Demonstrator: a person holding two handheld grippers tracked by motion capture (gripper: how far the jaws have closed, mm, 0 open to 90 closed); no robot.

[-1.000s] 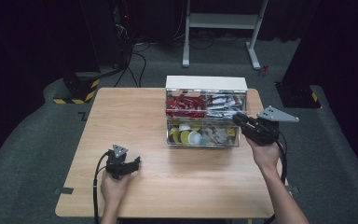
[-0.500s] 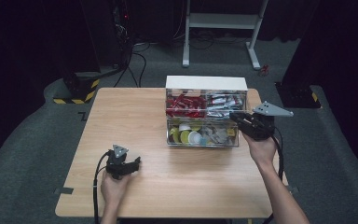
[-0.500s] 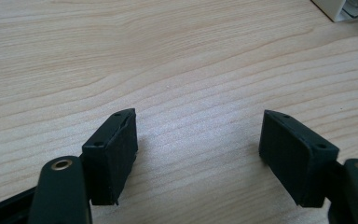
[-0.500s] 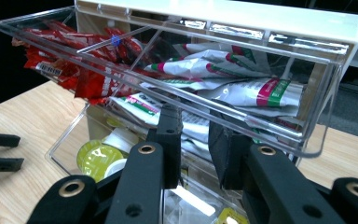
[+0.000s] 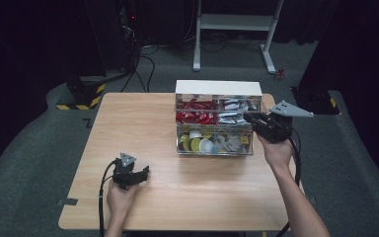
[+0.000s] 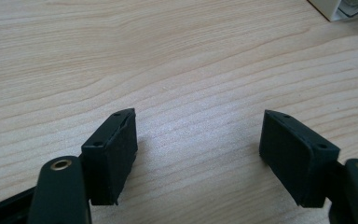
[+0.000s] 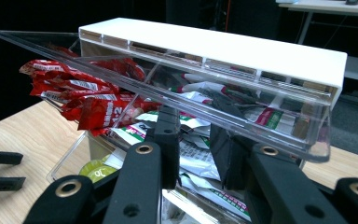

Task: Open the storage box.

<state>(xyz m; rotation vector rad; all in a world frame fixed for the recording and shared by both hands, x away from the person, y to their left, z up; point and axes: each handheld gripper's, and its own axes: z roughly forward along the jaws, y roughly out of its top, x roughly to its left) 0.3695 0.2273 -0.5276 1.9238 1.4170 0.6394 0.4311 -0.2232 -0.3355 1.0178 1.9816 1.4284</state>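
A clear organiser box (image 5: 217,88) with a white top stands at the table's far middle. It holds red packets (image 5: 195,111) (image 7: 88,100), white and green packets (image 5: 232,111) (image 7: 196,156) and coffee pods (image 5: 200,144) below. My right gripper (image 5: 249,118) (image 7: 193,128) reaches in from the box's right end, under the raised clear lid (image 7: 168,88). Its jaws stand close together and have just been opening a little, with white packets lying between them. My left gripper (image 5: 141,174) (image 6: 198,140) rests open on the bare wood at the near left.
The wooden table (image 5: 128,128) has free room left of and in front of the box. From the right gripper view the left gripper (image 7: 0,170) lies far off at the left. A white desk frame (image 5: 237,29) and cables stand on the floor beyond.
The right gripper has risen slightly at the box's right end. The left gripper has not moved.
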